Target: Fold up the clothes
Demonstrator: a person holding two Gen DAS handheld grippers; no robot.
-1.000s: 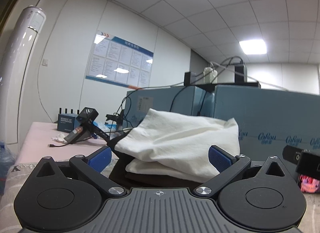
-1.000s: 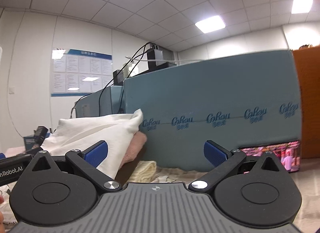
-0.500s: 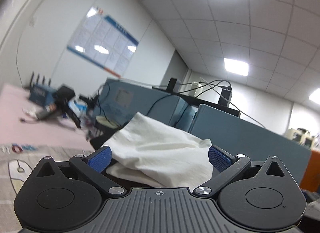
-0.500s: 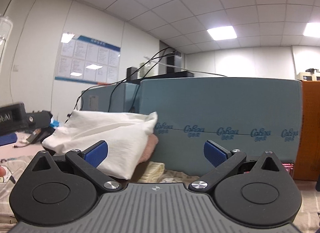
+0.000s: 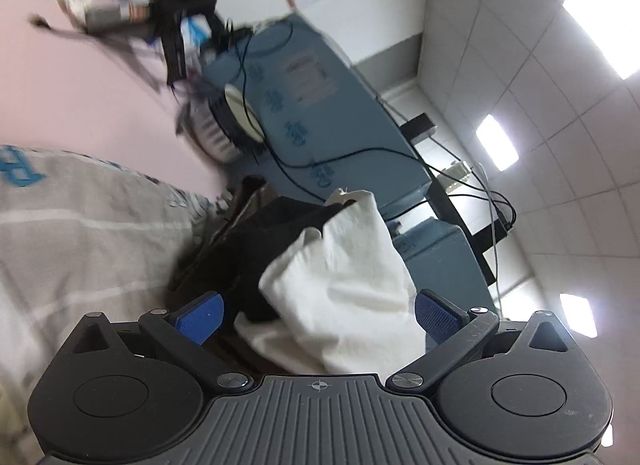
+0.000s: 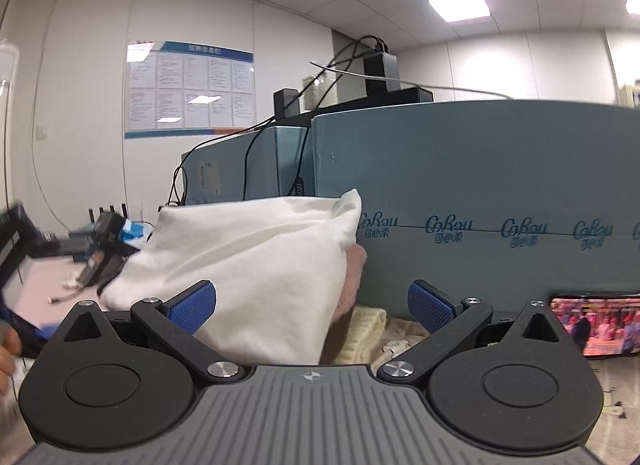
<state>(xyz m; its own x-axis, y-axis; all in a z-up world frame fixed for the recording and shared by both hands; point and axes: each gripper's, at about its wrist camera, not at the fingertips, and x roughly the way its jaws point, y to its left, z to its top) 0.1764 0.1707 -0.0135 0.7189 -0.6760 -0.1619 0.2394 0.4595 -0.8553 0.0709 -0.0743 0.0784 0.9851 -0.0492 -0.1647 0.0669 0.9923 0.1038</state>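
Both grippers, left (image 5: 318, 317) and right (image 6: 310, 307), gape empty before the soft white garment (image 6: 248, 265) (rumpled, pillowy).

My left gripper (image 5: 318, 311) now rolls hard over, tipping its view so the white cloth (image 5: 348, 285) and dark garment (image 5: 256, 249) slant, while my right gripper (image 6: 312, 307) sits closer to the pile.

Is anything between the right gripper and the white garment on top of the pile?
Nothing visible. The right gripper is open, and the white garment lies straight ahead between its fingers, atop a pink garment and a cream knit.
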